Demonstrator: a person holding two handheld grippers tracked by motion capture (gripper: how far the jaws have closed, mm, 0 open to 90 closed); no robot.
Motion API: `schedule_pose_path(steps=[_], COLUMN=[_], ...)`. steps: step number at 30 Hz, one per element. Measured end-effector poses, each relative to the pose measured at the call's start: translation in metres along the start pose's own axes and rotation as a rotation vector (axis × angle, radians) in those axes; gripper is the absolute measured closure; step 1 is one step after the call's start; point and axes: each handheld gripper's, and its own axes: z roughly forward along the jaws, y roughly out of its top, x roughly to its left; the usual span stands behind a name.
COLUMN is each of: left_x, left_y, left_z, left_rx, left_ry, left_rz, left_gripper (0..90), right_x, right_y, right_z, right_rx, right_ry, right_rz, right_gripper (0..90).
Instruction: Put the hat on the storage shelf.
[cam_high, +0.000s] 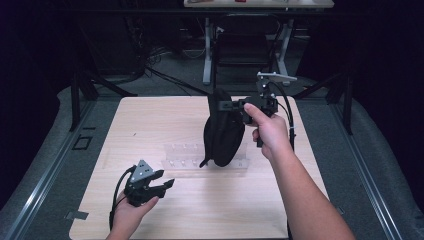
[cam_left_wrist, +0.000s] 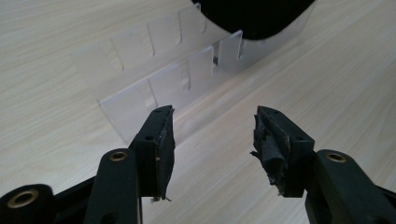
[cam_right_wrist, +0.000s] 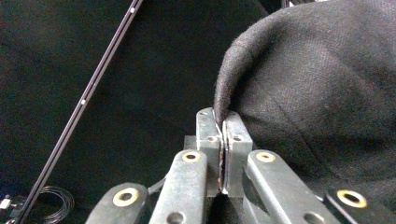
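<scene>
Two grippers work over a pale wooden table whose grain runs across it, lit brightly against a dark room. At the far left the floor is grey, with a metal rail running along the table's side and black stand legs rising behind it.

Near the table's front left corner the left gripper sits low in the person's left hand, its cable looping down beside the wrist. Its jaws stand well apart with nothing between them; in the left gripper view the worn pads frame bare wood, and they point toward a clear plastic rack lying just ahead.

That rack lies flat near the middle of the table, a slotted transparent tray. Over its right part hangs a black cap, held upright with its lower edge at or just above the rack; whether it touches cannot be told.

The right gripper is raised above the table's far half in the right hand, reaching leftward. Its jaws are pressed together on the cap's rim, and the right gripper view shows the black woven cloth pinched between the metal tips.

Behind the table stand a dark chair and the white legs of a desk, with cables strewn on the floor.
</scene>
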Motion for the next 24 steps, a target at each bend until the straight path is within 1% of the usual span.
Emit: schedule_pose_path(steps=[5,10,16,19,24], left_x=[-0.006,-0.015,-0.028,-0.034,-0.043], left_y=[0.015,0.031,0.043,0.048,0.058], left_z=[0.003,0.009,0.018,0.021,0.027], left_rx=[-0.026,-0.042,-0.049,-0.053,-0.060], left_ry=[-0.014,-0.020,-0.032,-0.040,-0.051], left_rz=[0.017,0.048,0.067,0.081,0.101], left_gripper=[50.3,52.1,53.8,54.6,56.0], right_x=[0.000,0.000,0.001,0.001,0.001], right_y=[0.000,-0.001,-0.001,-0.001,-0.002], right_z=[0.004,0.004,0.003,0.002,0.002], right_rx=[0.003,0.002,-0.003,0.004,0.003], right_ry=[0.007,0.003,-0.004,-0.009,-0.008], right_rz=[-0.001,-0.003,-0.009,-0.013,-0.015], right_gripper=[88.7,88.7,88.6,88.6,88.6])
